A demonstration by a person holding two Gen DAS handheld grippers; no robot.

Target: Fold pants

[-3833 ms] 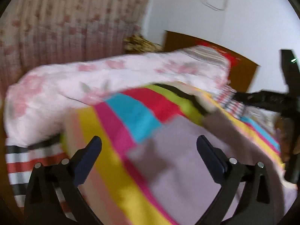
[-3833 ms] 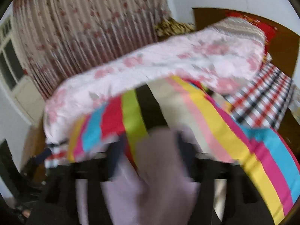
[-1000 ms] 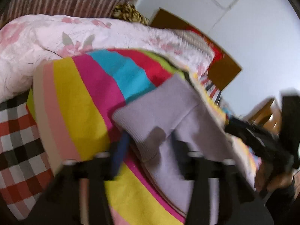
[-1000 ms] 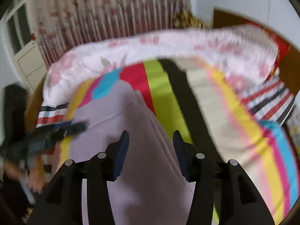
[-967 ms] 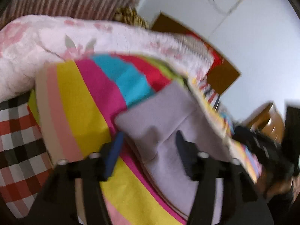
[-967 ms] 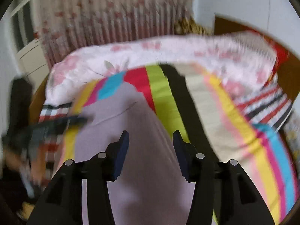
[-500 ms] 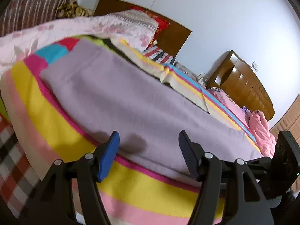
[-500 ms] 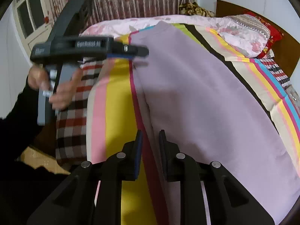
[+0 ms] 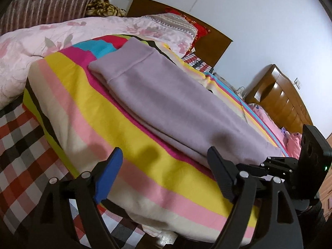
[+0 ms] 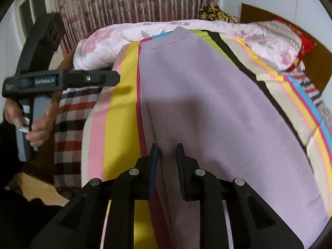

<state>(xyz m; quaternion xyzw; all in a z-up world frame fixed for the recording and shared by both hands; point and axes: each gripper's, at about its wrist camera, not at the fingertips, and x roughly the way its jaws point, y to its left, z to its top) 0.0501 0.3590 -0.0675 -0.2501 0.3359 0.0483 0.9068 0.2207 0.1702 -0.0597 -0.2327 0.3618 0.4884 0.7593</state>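
A multicoloured striped blanket (image 9: 116, 112) covers the centre and lower frame in the left wrist view, with a red, black and white checked sheet (image 9: 18, 137) beneath it at lower left. A pink floral quilt (image 10: 116, 35) lies bunched across the upper centre of the right wrist view, backed by a floral pleated curtain (image 10: 132, 0) along the top. A brown wooden headboard (image 9: 209, 39) stands at upper centre of the left wrist view against a pale wall (image 9: 269, 20), with a wooden cabinet (image 9: 280, 97) at right.

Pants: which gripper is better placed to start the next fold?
Right, probably. The right gripper is already pinching the near edge of the lilac pants, so it can lift straight away. The left gripper is open, over the striped blanket beside the pants, holding nothing.
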